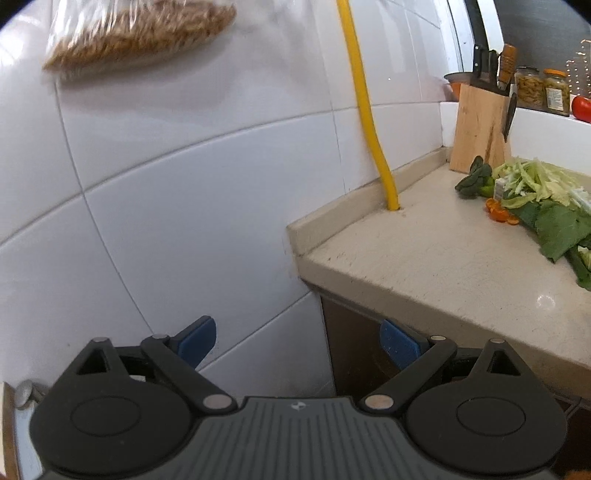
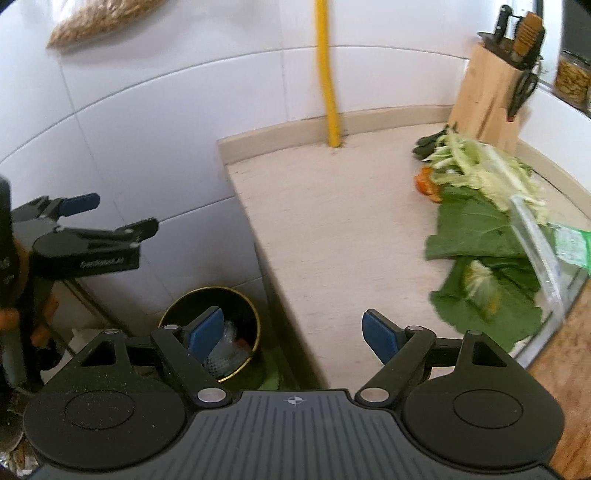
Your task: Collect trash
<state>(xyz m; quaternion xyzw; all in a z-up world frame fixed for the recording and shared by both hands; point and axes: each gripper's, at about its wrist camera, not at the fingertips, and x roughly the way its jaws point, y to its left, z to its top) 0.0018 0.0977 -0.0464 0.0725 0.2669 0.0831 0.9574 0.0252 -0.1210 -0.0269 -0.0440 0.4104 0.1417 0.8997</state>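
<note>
A pile of vegetable scraps [image 2: 484, 229] lies on the beige counter [image 2: 332, 236]: green leaves, pale cabbage strips, orange peel [image 2: 426, 182] and a clear plastic wrapper [image 2: 535, 243]. The same pile [image 1: 535, 199] shows at the right of the left wrist view. A black round bin [image 2: 210, 332] with gold rim stands on the floor left of the counter, with plastic trash inside. My right gripper [image 2: 293, 334] is open and empty, over the counter's left edge and the bin. My left gripper [image 1: 299, 341] is open and empty, facing the tiled wall; it also shows in the right wrist view [image 2: 110, 214].
A yellow pipe [image 2: 327, 74] rises from the counter's back edge. A wooden knife block [image 2: 491, 96] stands in the back right corner, with jars [image 1: 543, 90] on a ledge behind. A bag of brown pasta [image 1: 136, 33] hangs on the white tiled wall.
</note>
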